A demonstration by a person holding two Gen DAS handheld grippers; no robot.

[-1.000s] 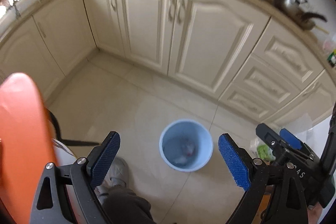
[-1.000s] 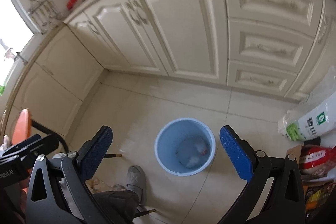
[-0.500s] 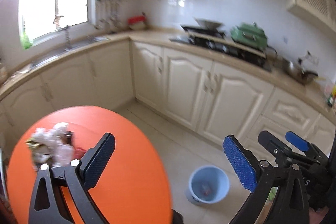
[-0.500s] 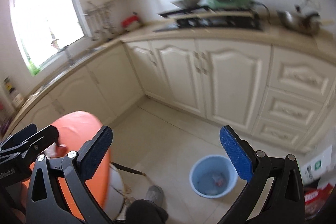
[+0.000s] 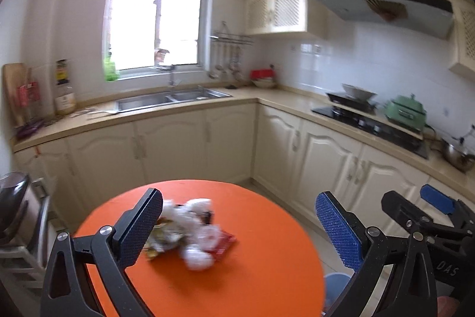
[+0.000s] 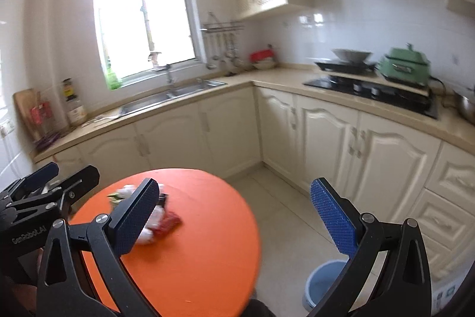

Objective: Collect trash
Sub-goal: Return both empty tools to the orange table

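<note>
So there's one heap of trash (image 5: 190, 230) sitting mid-left on the round orange table (image 5: 252, 281), not picked up yet. It's too blurry for an exact count, but I make out several white crumpled wads, one red wrapper and some yellowish scraps. Left gripper (image 5: 240, 230) has its fingers spread wide with nothing between them, hovering short of the pile. Right gripper (image 6: 237, 216) is the same deal, spread apart and empty. Further right, on the floor beside the table, is one blue bin (image 6: 323, 284), mostly hidden behind a finger, so I can't see what's in it. My guess: the whole pile on the table is left to do. Totals: one table, one bin, two grippers.
</note>
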